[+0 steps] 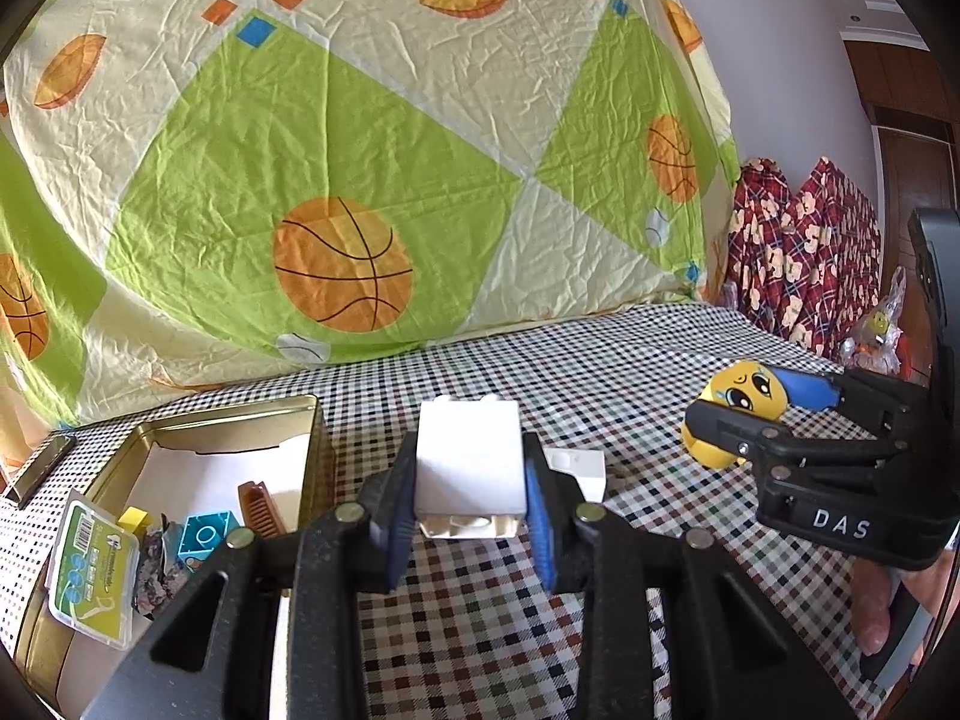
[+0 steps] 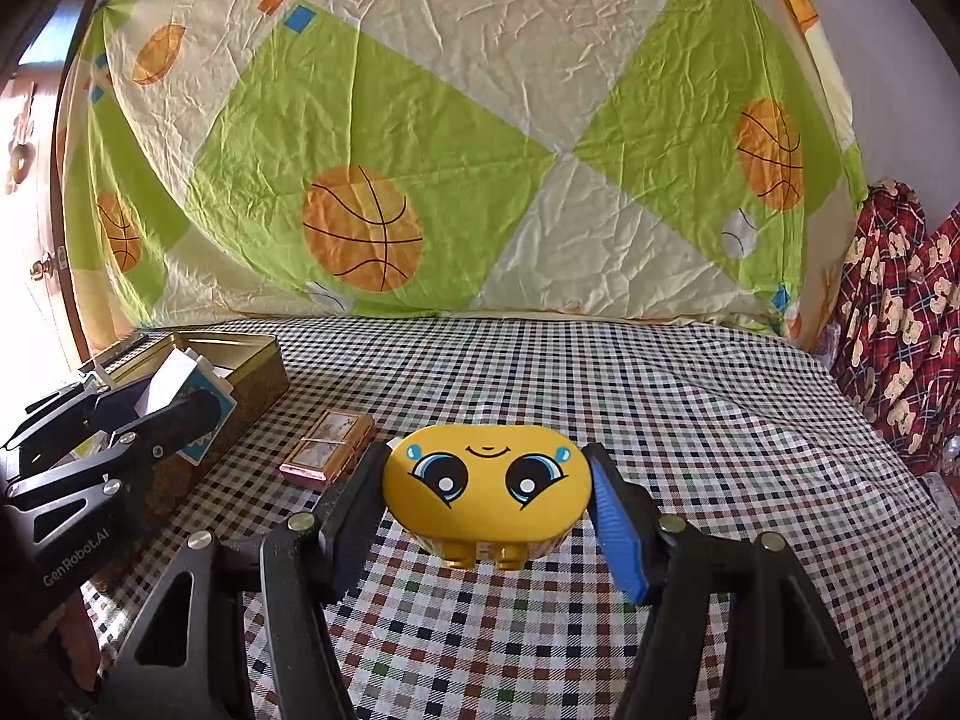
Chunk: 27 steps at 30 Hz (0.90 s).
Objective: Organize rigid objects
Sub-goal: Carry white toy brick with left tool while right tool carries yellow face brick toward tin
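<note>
My left gripper point(image 1: 471, 501) is shut on a white building block point(image 1: 469, 462) and holds it above the checkered tablecloth, just right of the open gold tin point(image 1: 318, 450). A second white block point(image 1: 579, 468) lies on the cloth behind it. My right gripper point(image 2: 487, 501) is shut on a yellow toy block with a cartoon face point(image 2: 486, 489), held over the cloth; it also shows in the left wrist view point(image 1: 741, 405). The tin point(image 2: 264, 369) holds a blue block point(image 1: 204, 537), a yellow block point(image 1: 133, 521), a brown comb point(image 1: 263, 510) and white paper.
A green-labelled plastic case point(image 1: 93, 576) leans on the tin's near edge. A small pink-edged box point(image 2: 329, 447) lies on the cloth right of the tin. A basketball-print sheet point(image 1: 336, 150) hangs behind the table. Red patterned fabric point(image 2: 900, 324) sits at the right edge.
</note>
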{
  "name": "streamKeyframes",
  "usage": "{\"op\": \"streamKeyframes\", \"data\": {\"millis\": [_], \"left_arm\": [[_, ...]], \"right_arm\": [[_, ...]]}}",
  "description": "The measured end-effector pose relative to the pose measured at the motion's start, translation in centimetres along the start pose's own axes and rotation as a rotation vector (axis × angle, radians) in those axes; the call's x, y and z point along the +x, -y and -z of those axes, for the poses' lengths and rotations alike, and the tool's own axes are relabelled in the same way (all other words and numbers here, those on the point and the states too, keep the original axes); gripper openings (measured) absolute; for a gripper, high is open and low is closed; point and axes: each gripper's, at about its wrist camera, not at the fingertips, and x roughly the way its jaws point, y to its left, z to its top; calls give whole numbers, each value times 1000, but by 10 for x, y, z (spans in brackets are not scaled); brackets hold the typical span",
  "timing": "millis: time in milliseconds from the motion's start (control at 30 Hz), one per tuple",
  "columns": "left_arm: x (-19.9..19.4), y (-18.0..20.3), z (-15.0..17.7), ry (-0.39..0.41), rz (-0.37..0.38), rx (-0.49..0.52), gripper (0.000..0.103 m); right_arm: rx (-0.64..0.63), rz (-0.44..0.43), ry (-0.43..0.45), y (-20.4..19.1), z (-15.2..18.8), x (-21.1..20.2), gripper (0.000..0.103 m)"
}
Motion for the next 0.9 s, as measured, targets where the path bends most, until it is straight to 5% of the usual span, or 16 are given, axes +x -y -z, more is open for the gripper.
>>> {"op": "streamKeyframes", "data": {"millis": [900], "left_arm": [[-19,-6,4,69,-17,-31,31]], "right_arm": [[1,13,87,0,0,-16,66]]}}
